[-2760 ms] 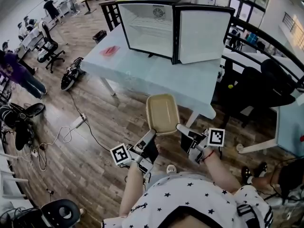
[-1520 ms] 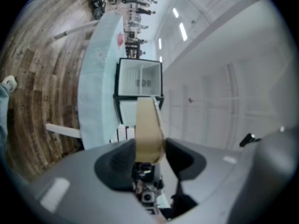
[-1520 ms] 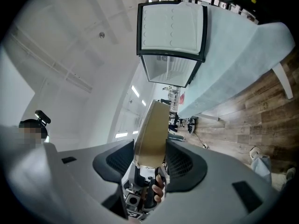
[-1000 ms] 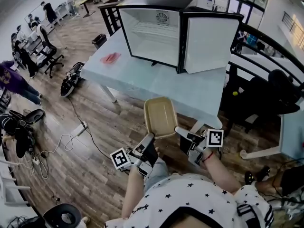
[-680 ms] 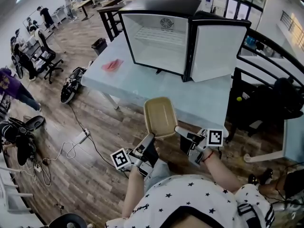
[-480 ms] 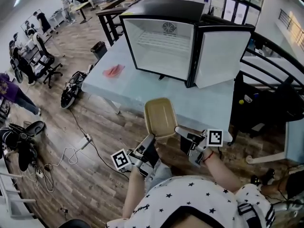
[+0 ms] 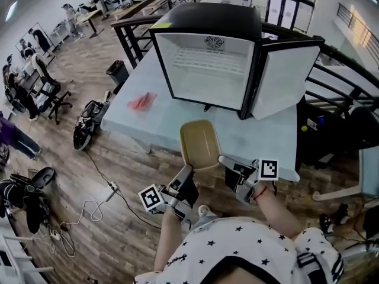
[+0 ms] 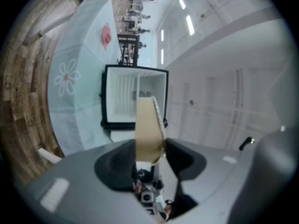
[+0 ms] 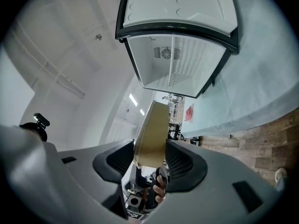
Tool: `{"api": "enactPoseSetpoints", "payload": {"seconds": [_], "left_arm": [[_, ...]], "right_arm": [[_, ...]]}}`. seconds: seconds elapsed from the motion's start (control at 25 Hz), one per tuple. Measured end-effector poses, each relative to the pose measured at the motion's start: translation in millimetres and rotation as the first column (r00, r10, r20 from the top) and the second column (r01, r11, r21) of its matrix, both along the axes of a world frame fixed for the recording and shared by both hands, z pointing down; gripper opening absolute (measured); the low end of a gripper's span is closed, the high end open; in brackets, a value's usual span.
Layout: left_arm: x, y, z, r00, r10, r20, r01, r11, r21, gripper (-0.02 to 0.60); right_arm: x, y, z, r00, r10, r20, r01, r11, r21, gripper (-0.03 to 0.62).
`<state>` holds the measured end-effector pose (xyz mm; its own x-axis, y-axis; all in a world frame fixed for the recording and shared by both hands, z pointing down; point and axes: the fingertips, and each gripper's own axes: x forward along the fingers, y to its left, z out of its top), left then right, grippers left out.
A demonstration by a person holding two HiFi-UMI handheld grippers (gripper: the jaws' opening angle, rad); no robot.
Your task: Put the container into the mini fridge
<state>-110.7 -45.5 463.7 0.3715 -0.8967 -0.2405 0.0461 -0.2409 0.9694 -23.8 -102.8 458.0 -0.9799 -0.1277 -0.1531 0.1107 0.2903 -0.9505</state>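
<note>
We hold the shallow tan plastic container (image 7: pixel 200 145) in the air, the jaws of the left gripper (image 7: pixel 187 170) and right gripper (image 7: pixel 227 160) each pinching its near rim. It hangs at the pale blue worktop (image 7: pixel 155 120) edge, well short of the open black mini fridge (image 7: pixel 208 64).

Matt tan plastic container (image 7: pixel 200 145); glossy black mini fridge (image 7: pixel 207 19); wood-plank floor (image 7: pixel 118 176); smooth pale tabletop (image 7: pixel 237 136)

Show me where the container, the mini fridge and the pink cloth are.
container (image 7: pixel 200 145): head view, its inner floor.
mini fridge (image 7: pixel 207 19): head view, its black top.
pink cloth (image 7: pixel 143 102): head view, its middle.
</note>
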Motion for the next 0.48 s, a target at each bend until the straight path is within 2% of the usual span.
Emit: {"api": "enactPoseSetpoints", "payload": {"seconds": [0.48], "left_arm": [[-55,-50,2,0.995,0.101,-0.006,-0.1,0.995,0.014,0.202]], "right_arm": [[-49,-41,3,0.995,0.102,0.005,-0.102,0.995,0.016,0.216]]}}
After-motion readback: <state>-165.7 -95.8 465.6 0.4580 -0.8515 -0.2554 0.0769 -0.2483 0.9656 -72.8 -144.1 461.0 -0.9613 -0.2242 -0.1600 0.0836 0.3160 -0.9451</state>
